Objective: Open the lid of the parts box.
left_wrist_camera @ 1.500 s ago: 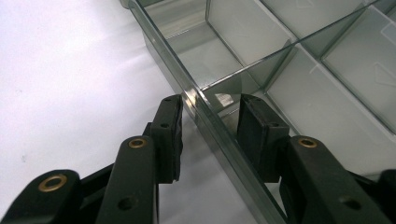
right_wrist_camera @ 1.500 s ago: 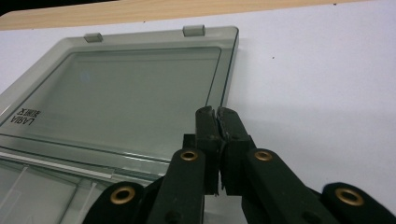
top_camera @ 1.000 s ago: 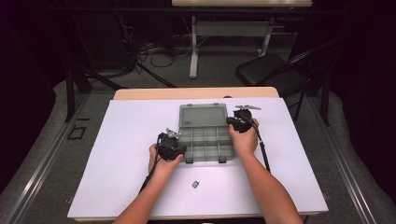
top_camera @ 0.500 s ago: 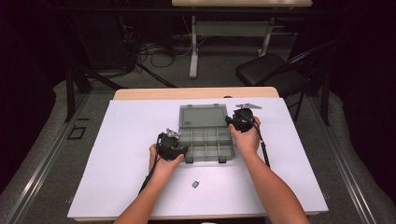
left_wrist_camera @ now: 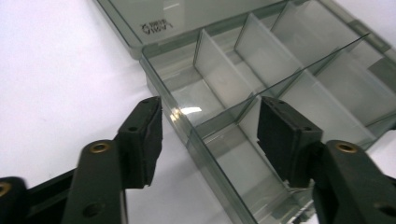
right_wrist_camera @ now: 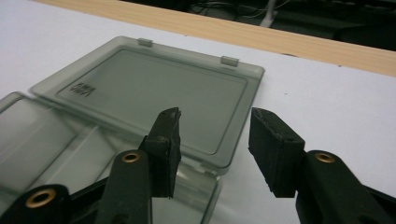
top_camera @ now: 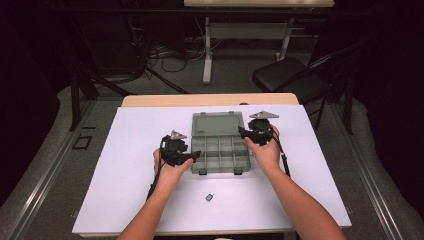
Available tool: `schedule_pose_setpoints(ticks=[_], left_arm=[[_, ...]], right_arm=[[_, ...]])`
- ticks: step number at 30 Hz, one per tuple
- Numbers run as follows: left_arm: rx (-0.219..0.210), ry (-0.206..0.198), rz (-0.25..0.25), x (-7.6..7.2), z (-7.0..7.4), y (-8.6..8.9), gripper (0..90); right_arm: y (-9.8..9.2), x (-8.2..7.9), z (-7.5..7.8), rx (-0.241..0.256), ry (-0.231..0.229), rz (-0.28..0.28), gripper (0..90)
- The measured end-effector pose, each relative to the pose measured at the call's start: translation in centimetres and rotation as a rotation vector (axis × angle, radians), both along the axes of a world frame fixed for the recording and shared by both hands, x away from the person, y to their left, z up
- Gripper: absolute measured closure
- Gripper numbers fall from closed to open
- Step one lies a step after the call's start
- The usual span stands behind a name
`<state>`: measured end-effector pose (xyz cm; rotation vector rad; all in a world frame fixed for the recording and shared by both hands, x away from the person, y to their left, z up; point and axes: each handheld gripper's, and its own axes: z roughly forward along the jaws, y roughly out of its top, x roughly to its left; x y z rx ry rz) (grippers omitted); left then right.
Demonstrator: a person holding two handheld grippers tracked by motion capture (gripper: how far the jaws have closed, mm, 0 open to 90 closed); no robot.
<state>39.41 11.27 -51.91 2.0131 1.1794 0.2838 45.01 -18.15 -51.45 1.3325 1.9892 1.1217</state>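
Observation:
A smoky grey compartment box lies mid-table, its lid folded flat behind it. My left gripper sits at the box's left front corner. In the left gripper view it is open and straddles the box's left wall, one jaw outside and one inside an empty compartment. At the box's right rear my right gripper is held. In the right gripper view it is open above the lid's right corner by the hinge, holding nothing. The compartments look empty.
A small dark piece lies on the white sheet in front of the box. The wooden table edge runs behind the sheet. A black chair and desk legs stand beyond the table.

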Motion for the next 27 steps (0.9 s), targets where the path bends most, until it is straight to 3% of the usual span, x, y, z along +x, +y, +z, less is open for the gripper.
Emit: schedule_pose_setpoints(ticks=[4, 8, 9, 12, 15, 18, 21, 27], left_arm=[[-0.023, -0.008, -0.02, 0.1, 0.7, 0.1, 42.4], [-0.077, 0.023, -0.057, 0.1, 1.2, 0.3, 42.3], [-0.094, -0.004, -0.083, 0.0, 1.2, 0.4, 42.3], [-0.089, -0.006, -0.116, -0.7, 1.6, 0.5, 44.5], [-0.055, -0.004, -0.151, -1.4, 1.7, 0.3, 44.7], [-0.048, -0.006, -0.177, -2.1, 1.9, 0.3, 44.4], [-0.037, -0.005, -0.181, -2.7, 2.2, 0.3, 42.2], [-0.024, -0.058, -0.201, -4.0, 2.5, 0.1, 32.8]], right_arm=[[-0.1, -1.0, 0.5, 0.02, -0.016, 0.029, 52.6], [-0.1, -1.9, 1.0, 0.02, -0.019, 0.048, 52.0], [-0.1, -2.2, 1.1, 0.029, -0.025, 0.053, 51.4], [0.0, -3.1, 1.6, 0.012, -0.036, 0.092, 48.2], [0.2, -4.0, 1.9, 0.018, -0.043, 0.134, 43.7], [0.4, -5.1, 2.3, -0.009, -0.102, 0.146, 40.1], [0.6, -5.9, 2.2, 0.012, -0.098, 0.142, 39.9], [1.1, -7.1, 2.0, 0.036, -0.057, 0.164, 30.1]])
